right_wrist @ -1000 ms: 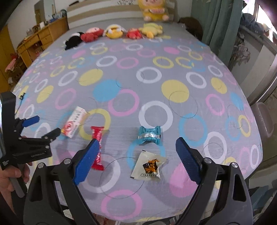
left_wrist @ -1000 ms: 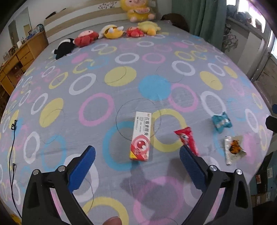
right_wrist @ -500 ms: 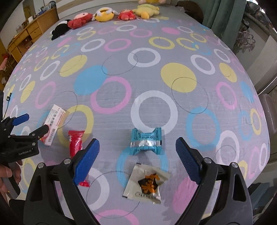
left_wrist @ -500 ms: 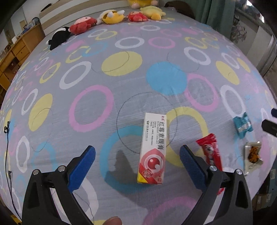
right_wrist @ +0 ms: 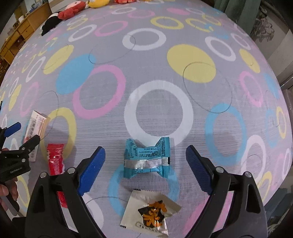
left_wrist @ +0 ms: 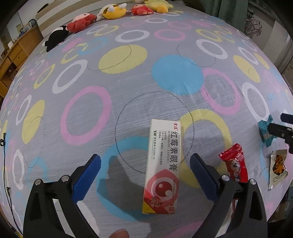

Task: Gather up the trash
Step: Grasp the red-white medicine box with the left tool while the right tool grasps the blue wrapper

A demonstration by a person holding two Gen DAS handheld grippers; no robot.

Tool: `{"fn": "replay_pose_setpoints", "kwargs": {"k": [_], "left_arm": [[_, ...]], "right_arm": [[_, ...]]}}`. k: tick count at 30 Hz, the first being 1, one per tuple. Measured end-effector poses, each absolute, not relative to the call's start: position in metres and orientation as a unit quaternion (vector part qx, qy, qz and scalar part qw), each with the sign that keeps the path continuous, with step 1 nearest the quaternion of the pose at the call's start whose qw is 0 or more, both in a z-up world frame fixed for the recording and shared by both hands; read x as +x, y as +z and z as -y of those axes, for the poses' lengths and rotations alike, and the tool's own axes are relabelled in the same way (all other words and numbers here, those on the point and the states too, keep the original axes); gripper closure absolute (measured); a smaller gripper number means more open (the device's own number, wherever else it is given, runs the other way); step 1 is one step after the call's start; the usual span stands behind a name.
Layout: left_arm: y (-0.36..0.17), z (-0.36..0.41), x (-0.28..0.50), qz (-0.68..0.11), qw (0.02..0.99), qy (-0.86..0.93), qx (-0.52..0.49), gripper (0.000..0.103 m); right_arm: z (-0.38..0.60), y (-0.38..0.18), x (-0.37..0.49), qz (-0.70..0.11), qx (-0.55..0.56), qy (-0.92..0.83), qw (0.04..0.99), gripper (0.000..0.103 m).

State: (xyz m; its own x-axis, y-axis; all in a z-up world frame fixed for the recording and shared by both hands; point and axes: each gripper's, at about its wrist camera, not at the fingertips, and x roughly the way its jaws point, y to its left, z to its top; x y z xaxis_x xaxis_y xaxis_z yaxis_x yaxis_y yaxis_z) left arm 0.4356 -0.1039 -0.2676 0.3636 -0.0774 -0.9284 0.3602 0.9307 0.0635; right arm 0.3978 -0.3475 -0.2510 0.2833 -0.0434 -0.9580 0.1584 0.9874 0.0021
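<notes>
A white and red carton (left_wrist: 163, 166) lies on the patterned bedspread (left_wrist: 128, 109), between the open fingers of my left gripper (left_wrist: 145, 168). A red wrapper (left_wrist: 235, 165) lies just right of it. My right gripper (right_wrist: 145, 159) is open around a teal wrapper (right_wrist: 147, 160). A silver and orange sachet (right_wrist: 152, 212) lies below that wrapper, near the bed's edge. In the right wrist view the carton (right_wrist: 35, 126), the red wrapper (right_wrist: 55, 161) and the left gripper (right_wrist: 22, 135) show at far left. Neither gripper holds anything.
Several plush toys (left_wrist: 82, 20) line the far end of the bed. A wooden dresser (left_wrist: 12, 56) stands at the left. Green curtains (left_wrist: 227, 11) hang at the back right. A black cable (left_wrist: 5, 164) runs along the bed's left edge.
Both grippers have moved down and forward toward the bed. The carton now sits between the left fingers and the teal wrapper between the right fingers. Nothing was gripped.
</notes>
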Motion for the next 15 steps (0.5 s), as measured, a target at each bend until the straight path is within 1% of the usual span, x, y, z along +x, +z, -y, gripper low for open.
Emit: {"fn": "replay_pose_setpoints", "kwargs": {"k": [4,6,7,8,9,13,15], "left_arm": [[-0.274,0.106,0.436,-0.553,0.812,-0.136,0.13,0.01],[-0.277,0.107,0.437,-0.557,0.809,-0.137,0.129,0.015],[-0.279,0.108,0.438,-0.56,0.807,-0.136,0.128,0.016],[-0.28,0.108,0.438,-0.56,0.807,-0.137,0.126,0.017],[-0.281,0.108,0.438,-0.56,0.808,-0.137,0.125,0.017],[-0.281,0.108,0.438,-0.559,0.809,-0.137,0.122,0.017],[-0.281,0.108,0.438,-0.559,0.809,-0.137,0.121,0.018]], "right_arm": [[0.347,-0.262,0.402,-0.604,0.045,-0.067,0.793,0.016],[0.349,-0.268,0.405,-0.608,0.045,-0.069,0.79,0.017],[0.349,-0.271,0.407,-0.611,0.042,-0.069,0.788,0.019],[0.348,-0.273,0.408,-0.613,0.039,-0.069,0.786,0.025],[0.349,-0.276,0.409,-0.616,0.038,-0.069,0.783,0.027],[0.351,-0.28,0.412,-0.619,0.047,-0.067,0.781,0.029],[0.351,-0.28,0.413,-0.62,0.048,-0.066,0.781,0.031]]}}
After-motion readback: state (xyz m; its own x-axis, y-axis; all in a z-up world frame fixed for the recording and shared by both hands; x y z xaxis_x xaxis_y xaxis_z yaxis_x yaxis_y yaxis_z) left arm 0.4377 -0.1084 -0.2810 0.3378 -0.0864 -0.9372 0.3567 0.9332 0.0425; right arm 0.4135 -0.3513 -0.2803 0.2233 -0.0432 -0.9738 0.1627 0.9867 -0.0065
